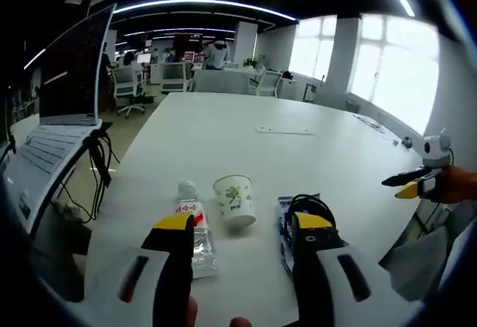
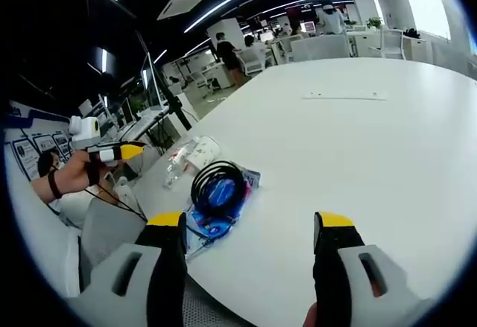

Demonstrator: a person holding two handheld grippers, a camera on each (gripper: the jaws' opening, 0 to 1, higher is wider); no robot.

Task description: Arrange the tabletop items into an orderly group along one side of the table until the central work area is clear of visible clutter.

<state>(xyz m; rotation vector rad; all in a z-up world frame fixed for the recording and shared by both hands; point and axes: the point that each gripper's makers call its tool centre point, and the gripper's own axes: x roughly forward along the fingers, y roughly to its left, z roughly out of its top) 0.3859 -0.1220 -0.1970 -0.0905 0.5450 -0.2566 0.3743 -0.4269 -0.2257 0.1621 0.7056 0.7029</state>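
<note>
lying near the white table's (image 1: 223, 133) close edge are a clear bottle (image 1: 195, 230) on its side, a paper cup (image 1: 235, 200) and a blue packet (image 2: 216, 200) under a black cable coil (image 2: 218, 185). left gripper (image 1: 242, 226) spread, empty; right gripper (image 2: 250, 226) likewise.

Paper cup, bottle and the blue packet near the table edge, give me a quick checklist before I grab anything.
1. Left gripper jaws open: ok.
2. Right gripper jaws open, nothing held: ok.
3. Paper cup upright, between the left jaws: ok.
4. Bottle lying on its side, may roll: not ok.
5. Black cable coil resting on the blue packet: not ok.
6. Cup empty: cannot tell.
</note>
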